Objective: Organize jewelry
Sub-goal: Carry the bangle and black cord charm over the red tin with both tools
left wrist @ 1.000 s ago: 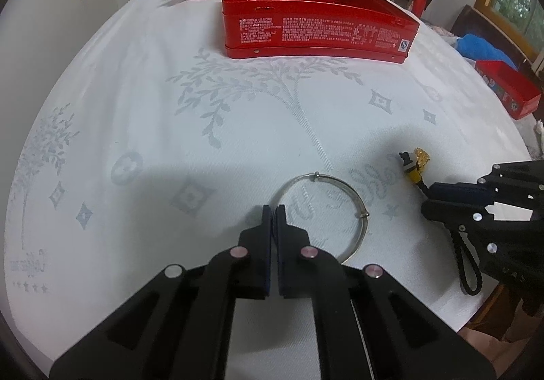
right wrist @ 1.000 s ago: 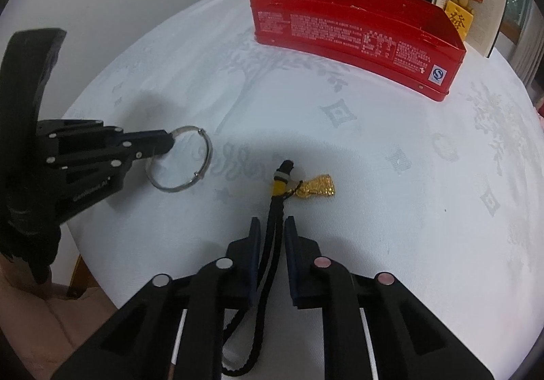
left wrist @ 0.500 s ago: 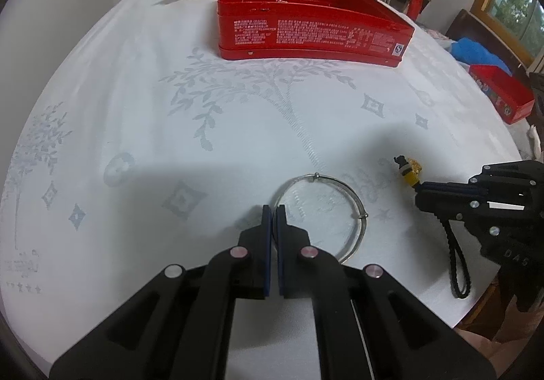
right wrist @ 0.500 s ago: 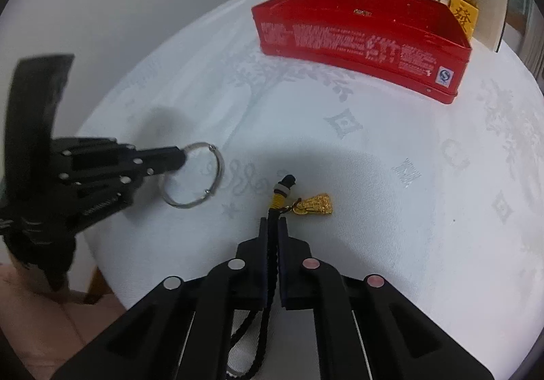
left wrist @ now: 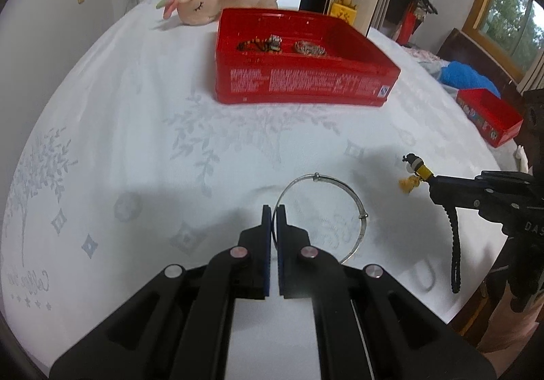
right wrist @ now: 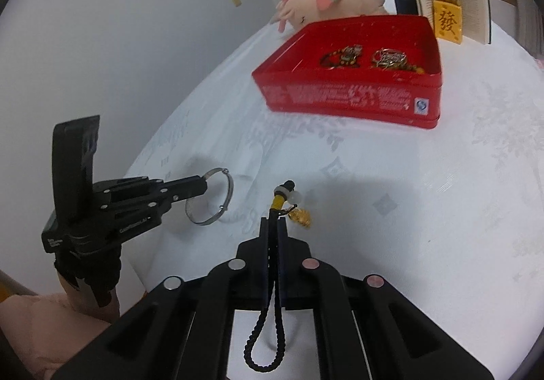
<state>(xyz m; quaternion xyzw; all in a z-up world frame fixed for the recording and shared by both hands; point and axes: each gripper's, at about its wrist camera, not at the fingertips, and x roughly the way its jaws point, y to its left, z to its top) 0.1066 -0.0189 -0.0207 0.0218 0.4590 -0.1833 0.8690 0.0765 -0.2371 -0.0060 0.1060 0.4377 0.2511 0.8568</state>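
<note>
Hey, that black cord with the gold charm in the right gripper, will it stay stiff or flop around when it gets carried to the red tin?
Probably floppy: the black cord droops in a loop below the right gripper. The gold charm hangs from a small ring, so it will likely swing. It looks light.

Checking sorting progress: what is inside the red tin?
The red tin holds a dark beaded piece and a silvery-gold cluster. Its near wall hides the front floor.
</note>
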